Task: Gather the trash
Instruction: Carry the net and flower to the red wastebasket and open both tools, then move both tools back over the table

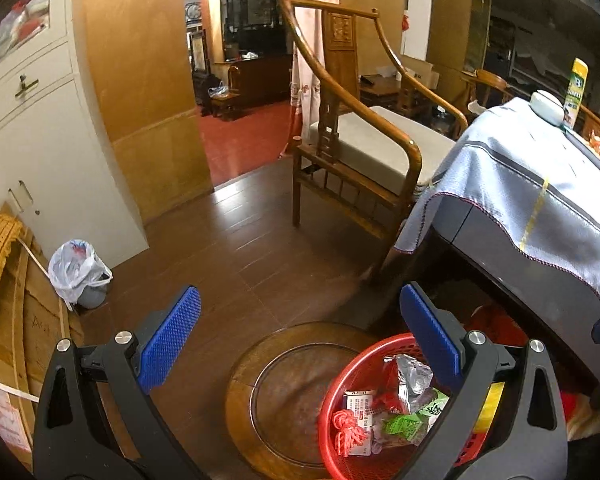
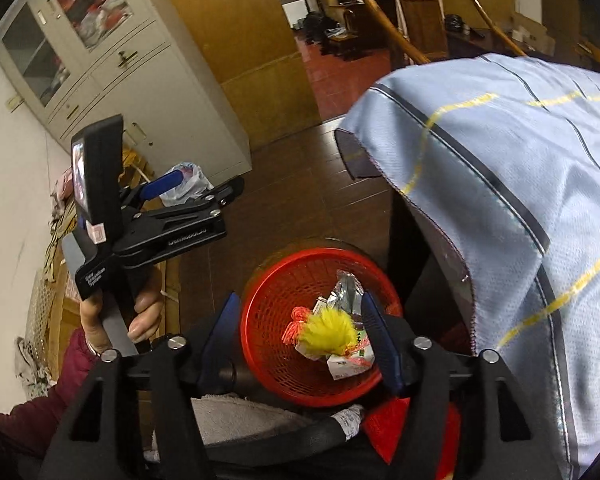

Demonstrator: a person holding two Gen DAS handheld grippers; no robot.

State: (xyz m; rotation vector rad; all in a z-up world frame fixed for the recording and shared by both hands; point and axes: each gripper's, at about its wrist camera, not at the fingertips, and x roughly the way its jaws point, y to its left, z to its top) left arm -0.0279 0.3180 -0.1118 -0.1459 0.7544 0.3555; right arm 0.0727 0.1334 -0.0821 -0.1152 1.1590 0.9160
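Both grippers are up over the red mesh basket (image 2: 276, 320) as we look down. Our right gripper (image 2: 300, 340) hangs with its blue pads parted and nothing pinched; beneath it a fluffy yellow ball (image 2: 332, 332) lies on top of the trash in the basket, clear of both pads. Around the ball we see a crumpled silver wrapper (image 2: 346, 290), a small carton (image 2: 346, 364) and a bit of orange cord (image 2: 294, 322). Our left gripper (image 1: 300, 344) is spread wide and empty too, held by a hand (image 2: 140, 316) off to the basket's left in the right wrist view. The basket sits on a round wooden stool (image 1: 276, 396), tucked just beside the table draped in a pale blue cloth (image 1: 520, 184). Over by the white cabinet (image 1: 56, 168) stands a small bin lined with a plastic bag (image 1: 78, 268).
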